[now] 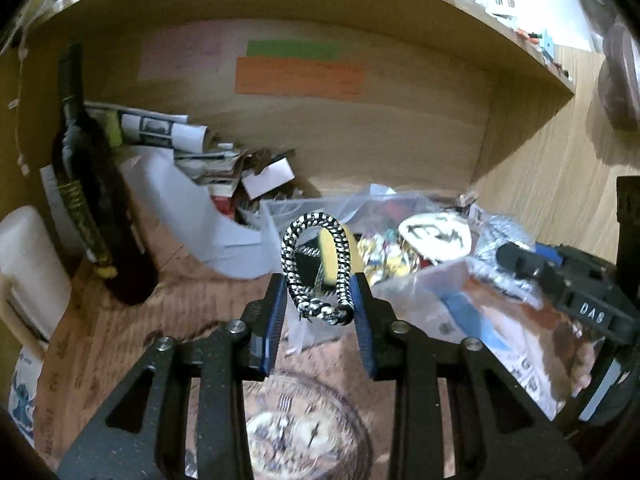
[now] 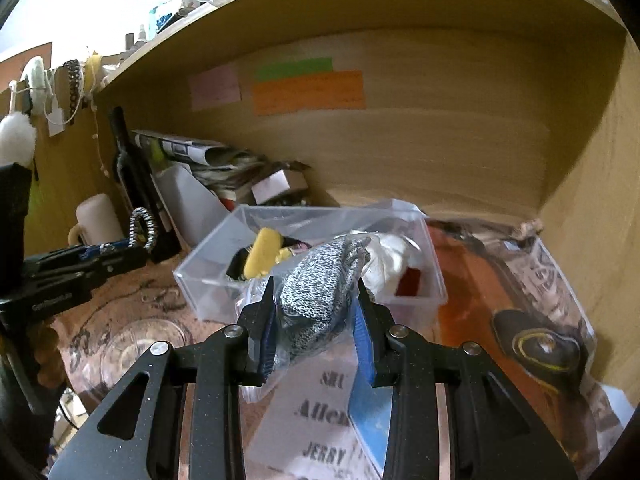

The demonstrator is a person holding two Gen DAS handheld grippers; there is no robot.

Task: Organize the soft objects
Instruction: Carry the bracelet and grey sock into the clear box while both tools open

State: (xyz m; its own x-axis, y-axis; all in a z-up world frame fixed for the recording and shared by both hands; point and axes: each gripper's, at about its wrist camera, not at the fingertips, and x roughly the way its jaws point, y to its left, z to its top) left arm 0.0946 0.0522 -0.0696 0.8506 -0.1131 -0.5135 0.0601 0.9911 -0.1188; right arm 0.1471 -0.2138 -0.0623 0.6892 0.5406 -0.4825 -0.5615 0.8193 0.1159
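Observation:
My left gripper (image 1: 320, 286) is shut on a black-and-white braided scrunchie (image 1: 316, 264) and holds it above the desk, left of a clear plastic bin (image 2: 416, 240). It also shows at the left of the right wrist view (image 2: 132, 246), with the scrunchie (image 2: 144, 228) sticking up. My right gripper (image 2: 316, 294) is shut on a grey knitted cloth in a clear bag (image 2: 320, 284), at the bin's near edge. The bin holds a yellow soft item (image 2: 264, 252) and a white cloth (image 2: 394, 256).
A dark bottle (image 1: 92, 208) and a white mug (image 1: 28, 268) stand at the left. A white file holder with papers (image 1: 192, 184) is behind. A glass dish (image 1: 304, 428) sits below my left gripper. Bagged items (image 2: 536, 320) and books (image 2: 316, 424) lie at the right and front.

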